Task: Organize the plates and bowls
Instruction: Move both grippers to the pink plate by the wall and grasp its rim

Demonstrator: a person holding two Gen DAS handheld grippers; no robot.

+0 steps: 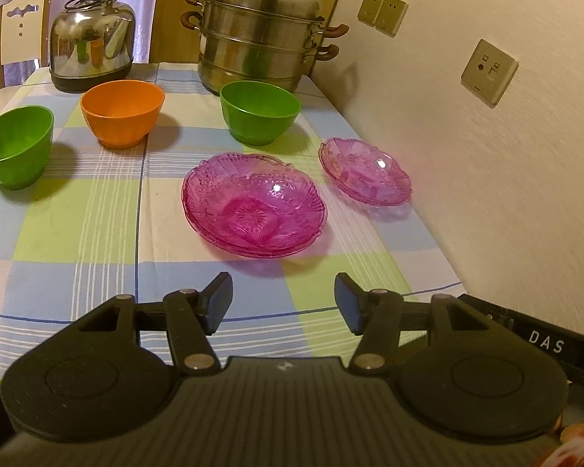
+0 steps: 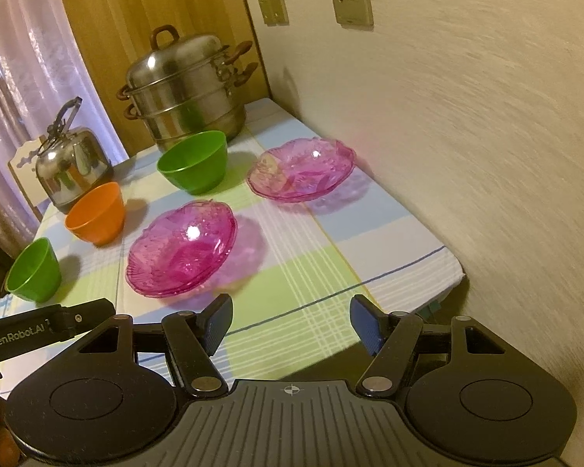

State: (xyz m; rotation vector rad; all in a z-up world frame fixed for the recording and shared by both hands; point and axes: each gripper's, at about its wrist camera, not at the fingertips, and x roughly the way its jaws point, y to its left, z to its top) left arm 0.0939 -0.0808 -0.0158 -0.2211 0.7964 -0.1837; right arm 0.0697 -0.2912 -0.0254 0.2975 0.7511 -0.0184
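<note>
1. The pink plates come first. A stack of pink glass plates [image 1: 255, 204] sits mid-surface, looks like two or three nested together, which is probably why it reads darker than the lone one. A single pink plate [image 1: 364, 171] lies apart from it, closer to the wall [image 1: 506, 194].
2. Bowls sit further back: a green bowl [image 1: 259, 111] just in front of the steamer, an orange bowl [image 1: 122, 113] near the kettle, and a second green bowl [image 1: 15, 146] off at the surface's left side. All upright, none nested yet, so my guess is the bowl half of the job hasn't started.
3. Left gripper [image 1: 282, 303] hovers over the near edge of the surface, fingers apart, nothing between them. It's lined up roughly with the stack, so I'd bet it's staged for whatever comes next.
4. Right gripper [image 2: 290, 325] is likewise spread wide and empty, tilted down toward the checked cloth [image 2: 311, 272]. From its view the lone plate is the obvious leftover, so stacking it onto the pile seems like the next move.
5. Background stuff: a steel steamer pot [image 1: 259, 29] and a kettle [image 1: 93, 35] at the back, plus a chair [image 1: 21, 27] behind. They crowd the far end, which likely explains stacking nearer the front.
</note>
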